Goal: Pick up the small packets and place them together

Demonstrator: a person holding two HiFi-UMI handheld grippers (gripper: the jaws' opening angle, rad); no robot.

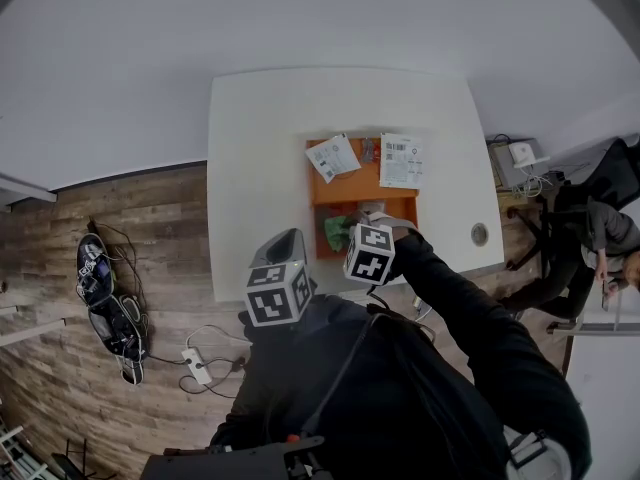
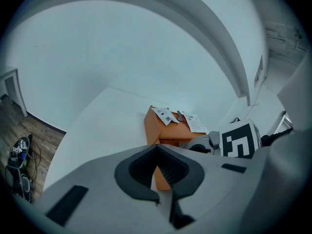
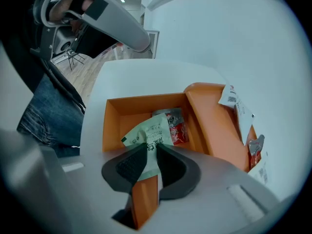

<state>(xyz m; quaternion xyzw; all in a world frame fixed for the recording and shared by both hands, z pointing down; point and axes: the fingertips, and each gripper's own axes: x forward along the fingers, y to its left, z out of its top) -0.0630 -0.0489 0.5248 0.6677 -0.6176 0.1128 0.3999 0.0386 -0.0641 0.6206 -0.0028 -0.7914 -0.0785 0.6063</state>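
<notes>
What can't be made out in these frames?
- Head view: inside of the orange box, mostly under the right hand-held gripper.
- Right gripper view: the red packet, partly under the green packet.
- Left gripper view: box contents, behind its near wall.
- All views: print on the paper labels, too small.

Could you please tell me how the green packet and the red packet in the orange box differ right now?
The green packet is pinched between the pads of the right gripper, while the red packet lies free on the box floor. The green packet is pale green with dark print; the red packet is red and silver. The green packet sits in front, partly covering the red packet. Both are small sachets inside the orange box.
</notes>
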